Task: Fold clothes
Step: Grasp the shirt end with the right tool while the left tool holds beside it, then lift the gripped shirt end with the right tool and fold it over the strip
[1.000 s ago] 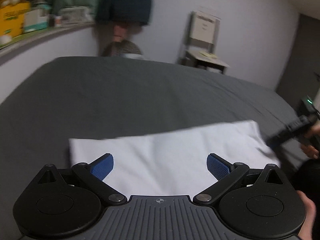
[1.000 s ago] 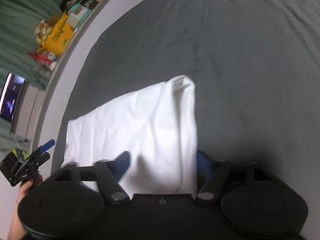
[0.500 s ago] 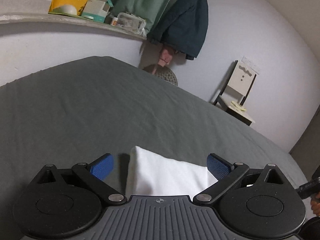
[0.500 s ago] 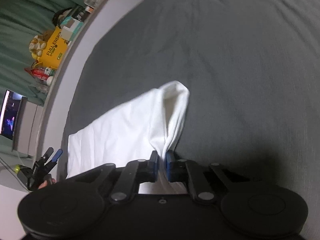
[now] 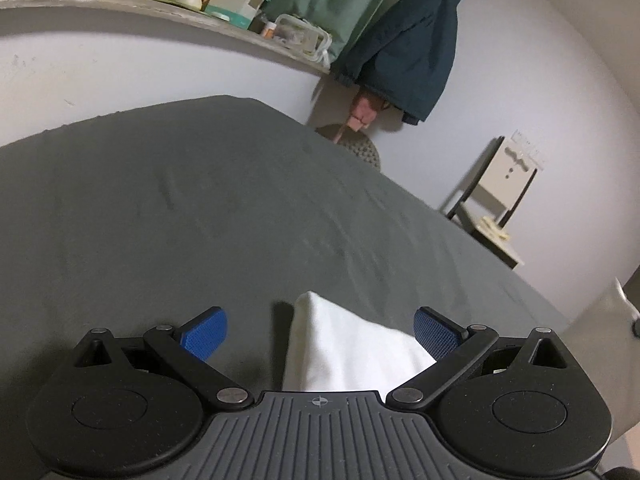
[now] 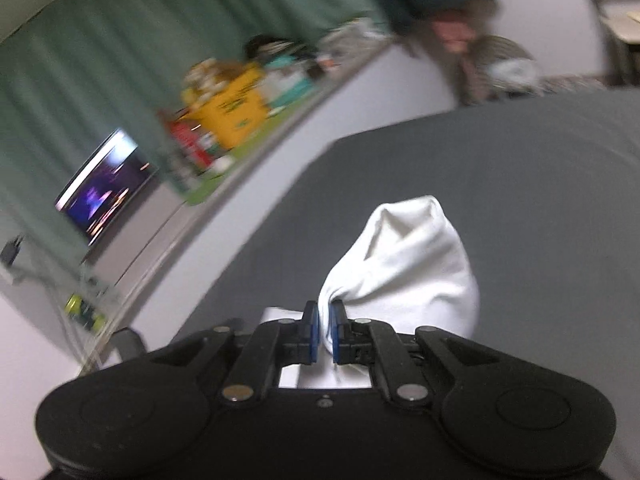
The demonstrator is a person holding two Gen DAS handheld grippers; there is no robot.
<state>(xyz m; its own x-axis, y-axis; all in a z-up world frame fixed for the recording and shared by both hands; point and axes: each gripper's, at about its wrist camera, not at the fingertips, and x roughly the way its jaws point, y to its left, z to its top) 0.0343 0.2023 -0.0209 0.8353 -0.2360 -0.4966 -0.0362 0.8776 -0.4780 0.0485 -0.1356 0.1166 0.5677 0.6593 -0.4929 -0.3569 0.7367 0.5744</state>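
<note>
A white garment [image 5: 344,352] lies on the dark grey bed [image 5: 200,220]. In the left wrist view one corner of it pokes up between the blue pads of my left gripper [image 5: 318,330], which is open and does not touch the cloth. In the right wrist view my right gripper [image 6: 324,334] is shut on a bunched edge of the white garment [image 6: 404,272]. The cloth balloons up ahead of the fingers, lifted off the bed [image 6: 540,200]. That view is blurred.
A shelf [image 5: 168,12] with a yellow box and small packs runs along the wall beyond the bed. A dark jacket [image 5: 408,40] hangs by green curtains. A chair [image 5: 496,196] stands at the far right. A lit screen [image 6: 108,180] glows at the left.
My right gripper shut on the garment's edge, then lifted it so the cloth bunches up. The left gripper swung left and rolled, and now only a corner of cloth shows between its open pads.
</note>
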